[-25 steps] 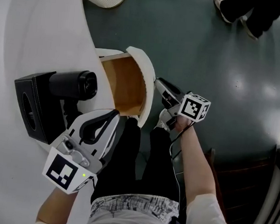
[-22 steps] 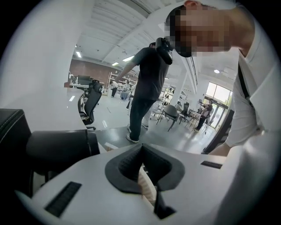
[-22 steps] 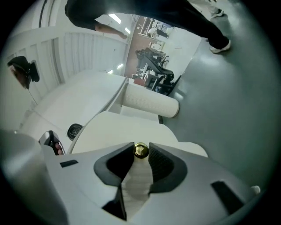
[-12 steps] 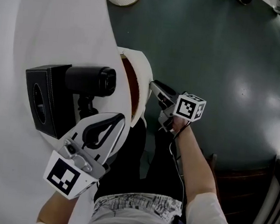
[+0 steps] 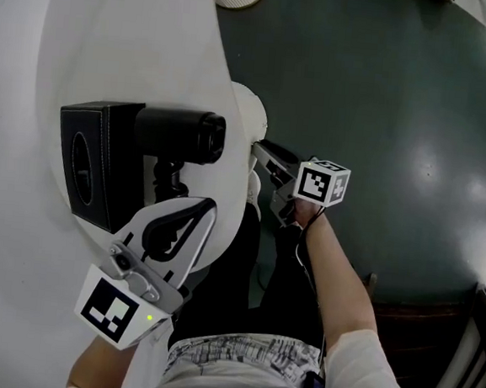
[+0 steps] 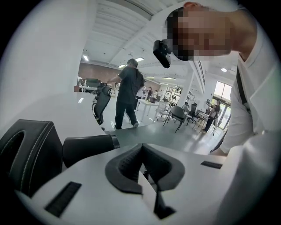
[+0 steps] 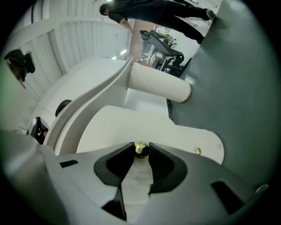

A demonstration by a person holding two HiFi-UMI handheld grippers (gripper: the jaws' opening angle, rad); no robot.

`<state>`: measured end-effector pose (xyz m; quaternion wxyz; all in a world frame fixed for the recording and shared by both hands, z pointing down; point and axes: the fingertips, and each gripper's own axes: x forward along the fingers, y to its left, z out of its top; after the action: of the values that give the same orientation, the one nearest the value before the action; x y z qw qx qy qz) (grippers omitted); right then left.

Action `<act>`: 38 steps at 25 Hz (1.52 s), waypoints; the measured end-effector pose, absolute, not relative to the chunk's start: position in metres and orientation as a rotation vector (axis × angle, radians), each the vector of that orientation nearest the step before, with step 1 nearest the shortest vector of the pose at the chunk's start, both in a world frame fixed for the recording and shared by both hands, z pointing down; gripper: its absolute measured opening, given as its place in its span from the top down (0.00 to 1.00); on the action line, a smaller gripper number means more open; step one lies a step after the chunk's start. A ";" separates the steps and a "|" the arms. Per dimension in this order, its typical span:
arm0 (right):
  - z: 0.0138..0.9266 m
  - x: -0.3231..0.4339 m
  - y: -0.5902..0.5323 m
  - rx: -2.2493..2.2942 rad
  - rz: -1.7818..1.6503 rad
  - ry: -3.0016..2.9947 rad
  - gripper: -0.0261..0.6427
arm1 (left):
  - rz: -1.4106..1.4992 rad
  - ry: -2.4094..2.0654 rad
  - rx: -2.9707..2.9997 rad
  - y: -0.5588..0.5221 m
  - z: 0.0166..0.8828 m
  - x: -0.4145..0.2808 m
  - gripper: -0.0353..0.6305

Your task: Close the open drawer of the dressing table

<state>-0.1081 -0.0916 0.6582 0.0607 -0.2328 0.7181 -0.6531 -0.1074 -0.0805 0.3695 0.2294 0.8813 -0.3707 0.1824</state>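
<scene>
The white table [image 5: 87, 40] is seen from above, and its drawer [image 7: 131, 127] is found almost flush with the curved edge (only the front shows). The left gripper [image 5: 211, 205] is held over the table near a black case [image 5: 89, 167], jaws closed on nothing. The right gripper [image 5: 257, 151] jaws are clamped on the drawer's gold knob [image 7: 140, 149].
</scene>
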 end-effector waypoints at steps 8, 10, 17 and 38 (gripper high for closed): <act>0.658 -0.146 -0.091 -0.623 -2.006 2.244 0.79 | 0.488 -1.077 2.409 -0.080 0.361 -0.126 0.92; 0.658 -0.149 -0.091 -0.621 -2.005 2.247 0.79 | 0.484 -1.088 2.410 -0.080 0.359 -0.130 0.92; 0.662 -0.151 -0.090 -0.679 -2.005 2.270 0.79 | 0.485 -1.119 2.405 -0.078 0.354 -0.140 0.92; 0.603 -0.094 -0.098 -0.910 -1.784 2.476 0.76 | 0.461 -1.090 2.476 -0.074 0.331 -0.121 0.92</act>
<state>-0.0944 -0.0977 0.6025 -0.0214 -0.2857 0.7773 -0.5601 -0.1206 -0.0737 0.3306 0.1971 0.8845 -0.3894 0.1646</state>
